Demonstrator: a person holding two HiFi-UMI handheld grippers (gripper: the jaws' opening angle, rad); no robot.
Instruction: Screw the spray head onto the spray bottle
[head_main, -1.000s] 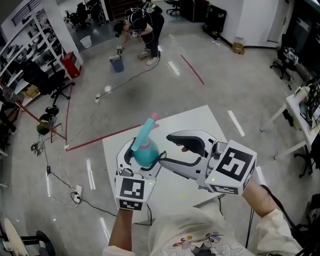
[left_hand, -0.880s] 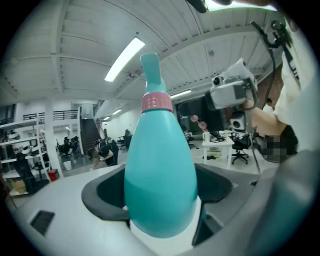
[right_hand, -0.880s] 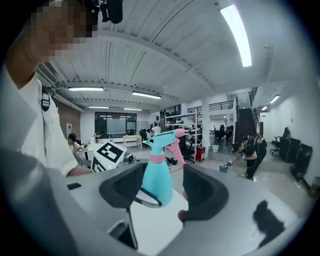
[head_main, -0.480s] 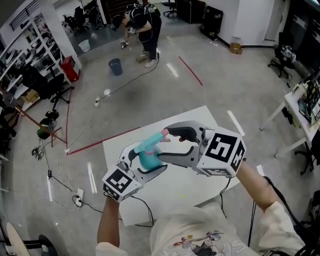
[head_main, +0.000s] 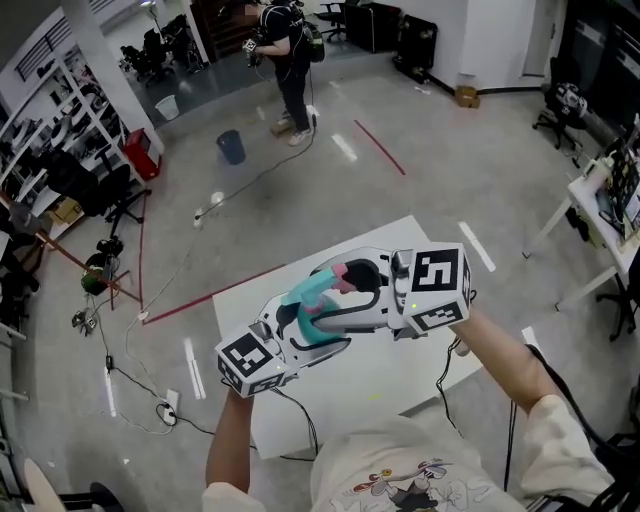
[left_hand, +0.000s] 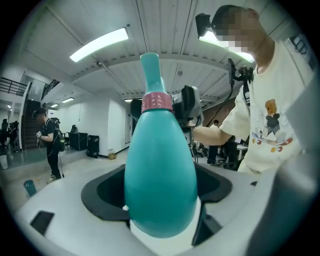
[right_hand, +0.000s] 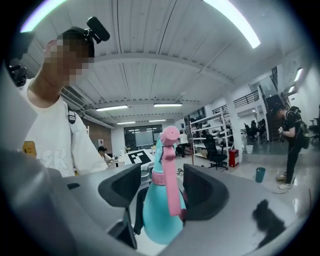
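- The left gripper (head_main: 310, 328) is clamped on the teal spray bottle (head_main: 303, 300), with its 2 jaws pressing on the bottle's wide lower body.
- The bottle is held in the air above the white surface (head_main: 400, 372), and its neck is tilted towards the far right.
- The pink spray head (head_main: 345, 272) sits on the bottle's neck, with a pink collar (left_hand: 156, 102) at the joint.
- The right gripper (head_main: 335, 295) reaches in from the right. Its jaws have just been opening and now stand wide apart.
- The spray head and the bottle's neck lie between the right gripper's jaws, which are not clamped on them.
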